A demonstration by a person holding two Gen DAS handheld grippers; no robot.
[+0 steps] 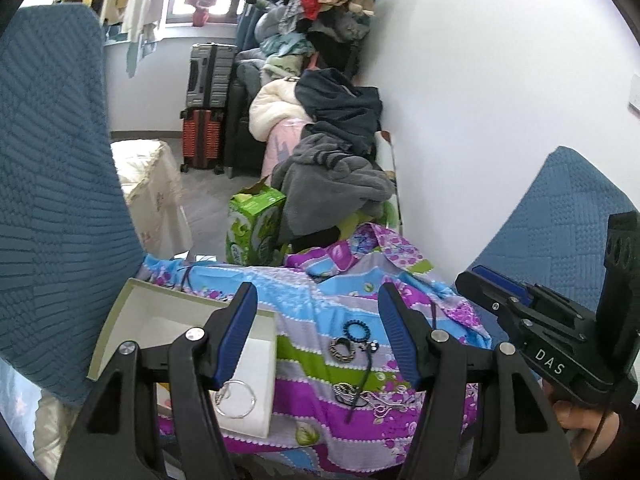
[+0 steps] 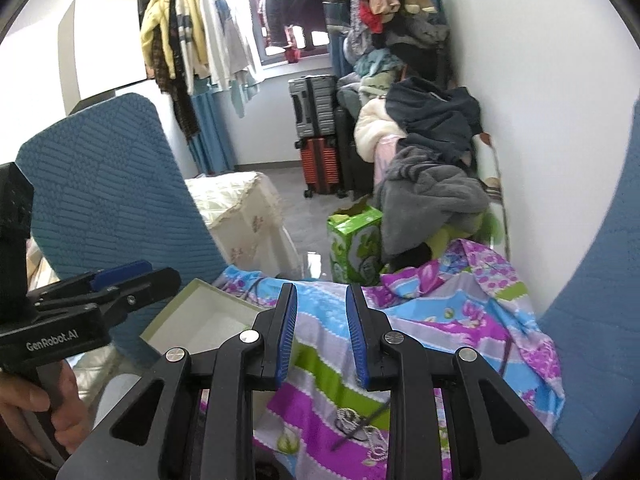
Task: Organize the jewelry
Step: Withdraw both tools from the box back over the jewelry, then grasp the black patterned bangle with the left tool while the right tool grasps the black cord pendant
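On the flowered cloth lie a blue bead bracelet, a spotted ring, a silver bead chain and a black cord. The white open box at left holds silver bangles. My left gripper hovers above the cloth, open wide, with nothing between its fingers. My right gripper is open by a narrow gap, also with nothing in it, above the bead chain and beside the box. Each gripper shows in the other's view: the right gripper and the left gripper, both hand-held.
Blue quilted chair backs flank the cloth on both sides. Beyond it stand a green carton, a heap of clothes, two stacked suitcases and a cream-covered table. A white wall runs along the right.
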